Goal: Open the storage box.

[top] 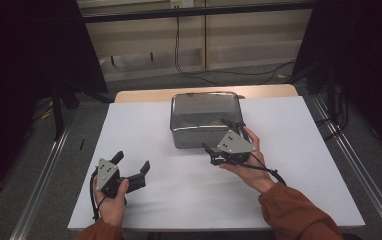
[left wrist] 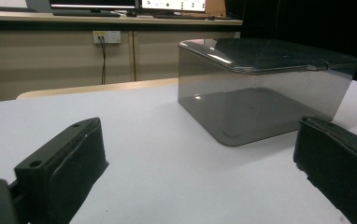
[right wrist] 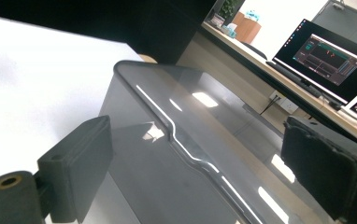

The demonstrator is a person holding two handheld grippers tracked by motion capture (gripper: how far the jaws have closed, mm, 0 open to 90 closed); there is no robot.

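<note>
Box [top: 205, 118]; smoky, translucent, lidded

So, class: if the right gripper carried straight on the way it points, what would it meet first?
Most likely the smoky transparent lidded box. The right gripper, open, points at its near edge, with the lid's rim lying between the jaws; the exact gap is unclear.

Box [top: 205, 117] sits on the table [top: 144, 125], toward the far edge and near the middle. Right gripper [top: 224, 140] is at the box's near right corner, jaws apart over the lid edge. Left gripper [top: 131, 167] lies well apart, near the front left, with bare table between its jaws.
</note>
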